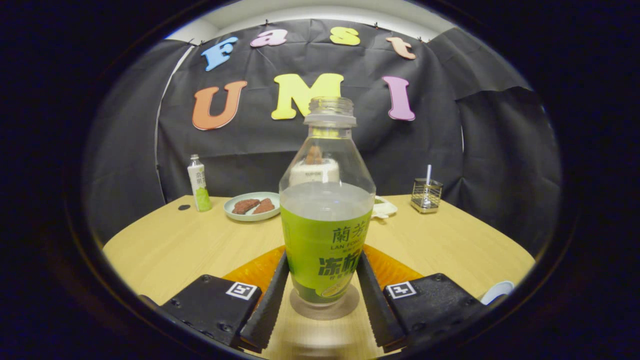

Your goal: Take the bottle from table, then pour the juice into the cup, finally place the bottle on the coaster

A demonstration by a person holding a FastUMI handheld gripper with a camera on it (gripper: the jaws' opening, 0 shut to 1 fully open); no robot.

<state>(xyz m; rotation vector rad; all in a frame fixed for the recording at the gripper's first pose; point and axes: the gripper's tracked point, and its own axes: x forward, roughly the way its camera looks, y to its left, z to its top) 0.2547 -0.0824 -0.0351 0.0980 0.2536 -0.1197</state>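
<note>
Juice bottle [326, 220], uncapped, clear with a green label, stands upright between the two fingers of the gripper [322, 295] in the gripper view. Liquid fills it to about the shoulder. Its clear base rests on the wooden table [165, 250]. The fingers flank the lower label, one on each side, edges right at the bottle's outline. Cannot tell whether both pads press on it or only sit alongside; jaws stand about a bottle-width apart.

An orange coaster [255, 270] lies just beyond the fingertips, showing on both sides behind the bottle. Whether the base overlaps it cannot be told.

Farther beyond: a plate [250, 206] with two brown pieces, a small white and green bottle [199, 183] off to the left, a wire holder [426, 195] with a straw to the right. A pale rim [497, 290] shows beside the right finger, possibly the cup, too cut off to say.

Risks, as judged:
- Open neck and high fill: any tilt or jerk on lifting could slosh juice out early
- Grip low on the body, weight above it: the bottle may pivot between the pads
- Smooth label film: slip if squeeze is light
- Thin plastic: hard squeeze could push liquid up and out
</note>
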